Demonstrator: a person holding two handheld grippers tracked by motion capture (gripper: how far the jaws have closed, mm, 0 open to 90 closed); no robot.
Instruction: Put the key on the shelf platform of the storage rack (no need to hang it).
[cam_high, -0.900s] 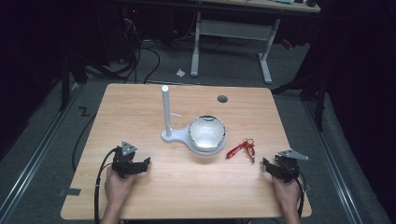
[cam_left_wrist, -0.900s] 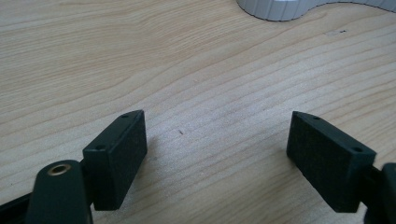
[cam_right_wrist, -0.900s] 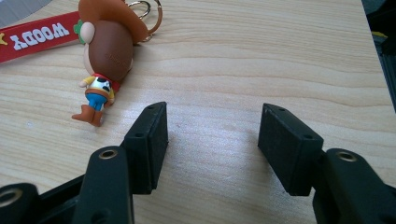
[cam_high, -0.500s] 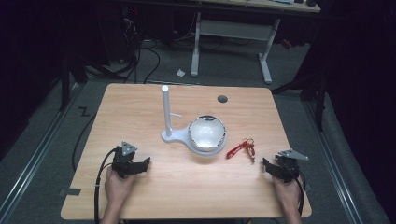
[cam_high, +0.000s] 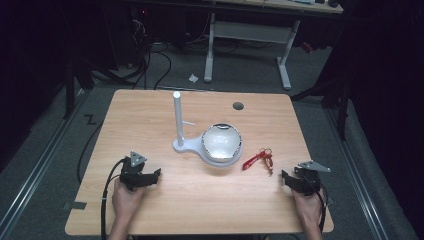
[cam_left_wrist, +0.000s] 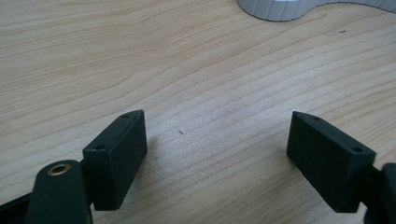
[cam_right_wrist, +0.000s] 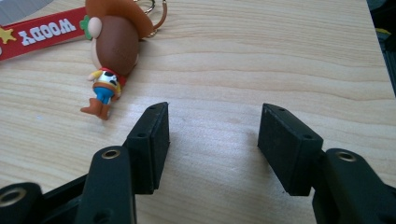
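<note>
Lab recording bay: my light wooden worktable (cam_high: 150, 115) on grey carpet floor (cam_high: 45, 150), black cables (cam_high: 145, 60) trailing, white-legged adjustable desk (cam_high: 250, 35) behind, dark surroundings.

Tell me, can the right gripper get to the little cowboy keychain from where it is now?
Probably yes. The right gripper rests on the table with its jaws open and nothing between them, and the keychain lies just ahead of its jaws, off to one side, on bare wood. Nothing stands between them.

A wooden table (cam_high: 150, 115) is seen carrying a white stand (cam_high: 179, 142), a shiny bowl (cam_high: 221, 142) and a red keychain (cam_high: 257, 159), placed just ahead of the right gripper (cam_high: 290, 179).
</note>
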